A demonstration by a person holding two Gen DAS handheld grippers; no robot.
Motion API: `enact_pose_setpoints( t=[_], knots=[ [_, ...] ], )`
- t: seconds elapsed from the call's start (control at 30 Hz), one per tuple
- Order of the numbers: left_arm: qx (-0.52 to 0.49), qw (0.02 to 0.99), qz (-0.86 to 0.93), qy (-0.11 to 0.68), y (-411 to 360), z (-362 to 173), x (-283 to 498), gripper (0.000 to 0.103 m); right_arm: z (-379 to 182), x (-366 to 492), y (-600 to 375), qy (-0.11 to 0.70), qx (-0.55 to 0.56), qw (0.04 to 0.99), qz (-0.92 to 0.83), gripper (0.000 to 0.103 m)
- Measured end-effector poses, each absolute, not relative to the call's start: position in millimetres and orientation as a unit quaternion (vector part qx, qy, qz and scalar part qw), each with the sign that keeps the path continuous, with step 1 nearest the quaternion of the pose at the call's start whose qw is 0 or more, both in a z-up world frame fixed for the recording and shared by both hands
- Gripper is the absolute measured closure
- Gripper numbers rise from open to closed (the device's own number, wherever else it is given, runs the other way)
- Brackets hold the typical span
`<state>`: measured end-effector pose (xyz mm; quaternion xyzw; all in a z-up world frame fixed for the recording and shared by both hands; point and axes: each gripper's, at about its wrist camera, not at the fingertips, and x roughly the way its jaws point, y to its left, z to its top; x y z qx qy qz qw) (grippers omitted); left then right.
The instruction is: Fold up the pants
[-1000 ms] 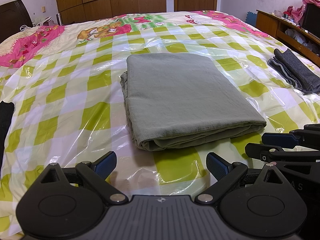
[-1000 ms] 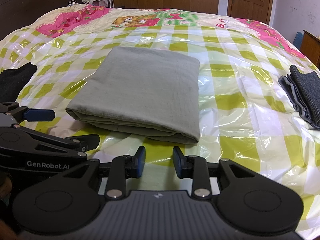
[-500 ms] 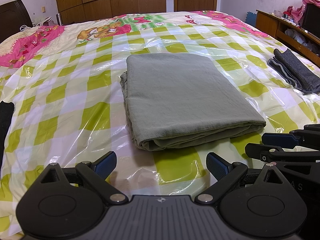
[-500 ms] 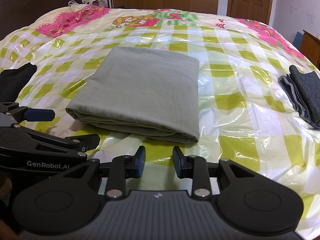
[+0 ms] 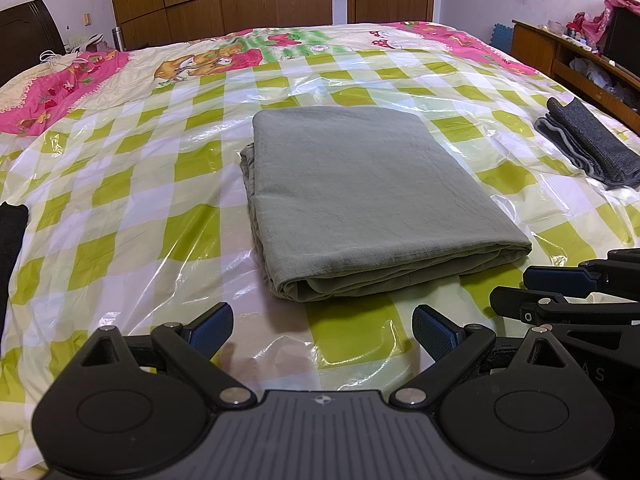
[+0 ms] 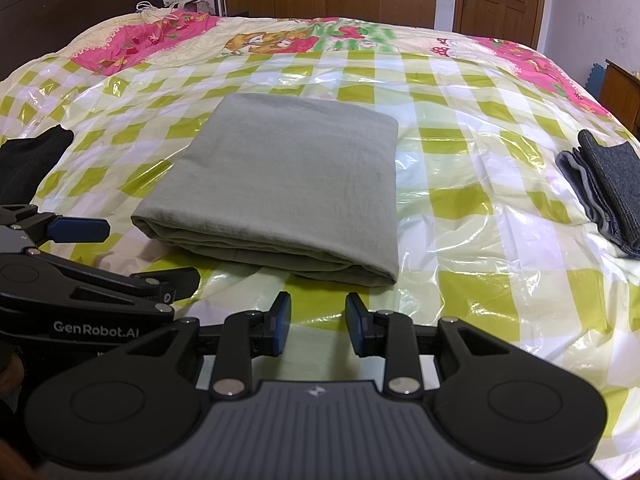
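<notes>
Grey-green pants lie folded into a neat rectangle on the bed, also seen in the right wrist view as the pants. My left gripper hovers just short of their near edge, jaws wide open and empty. My right gripper sits beside it, jaws partly apart with nothing between them, also short of the near edge. Each gripper shows in the other's view: the right gripper at the right edge, the left gripper at the left.
A green-and-white checked plastic sheet covers the bed. Folded dark grey cloth lies at the right, black fabric at the left. A wooden shelf stands right of the bed, wardrobe and door behind.
</notes>
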<state>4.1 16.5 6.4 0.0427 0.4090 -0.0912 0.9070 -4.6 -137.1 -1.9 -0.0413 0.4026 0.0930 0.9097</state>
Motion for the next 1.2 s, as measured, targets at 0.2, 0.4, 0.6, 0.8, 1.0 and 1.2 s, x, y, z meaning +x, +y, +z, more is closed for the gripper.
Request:
enact_pose_setpoints(
  t=[0.2,0.4,0.6,0.8,1.0,1.2],
  knots=[
    [0.042,0.907,-0.092,0.409,16.9,6.9,4.0,0.0,-1.9,-4.6,-137.4,0.403,-0.041,0.91,0.093,0.072],
    [0.042,0.907,-0.092,0.409,17.0,6.7,4.0,0.0,-1.8,-4.7,-137.1,0.403,-0.042,0.91,0.093,0.072],
    [0.042,0.907,-0.092,0.409,17.0,6.6,3.9,0.0,-1.8,-4.7,-137.1,0.402,-0.042,0.91,0.093,0.072],
    [0.042,0.907,-0.092,0.409,17.0,6.6,3.8,0.0,-1.8,-4.7,-137.1,0.402,-0.042,0.91,0.093,0.072],
    [0.042,0.907,-0.092,0.409,17.0,6.7,3.7,0.0,-1.8,-4.7,-137.1,0.403,-0.042,0.91,0.093,0.072],
    [0.042,0.907,-0.092,0.409,17.3,6.8,3.5,0.0,-1.8,-4.6,-137.2,0.403,-0.042,0.91,0.093,0.072]
  ],
)
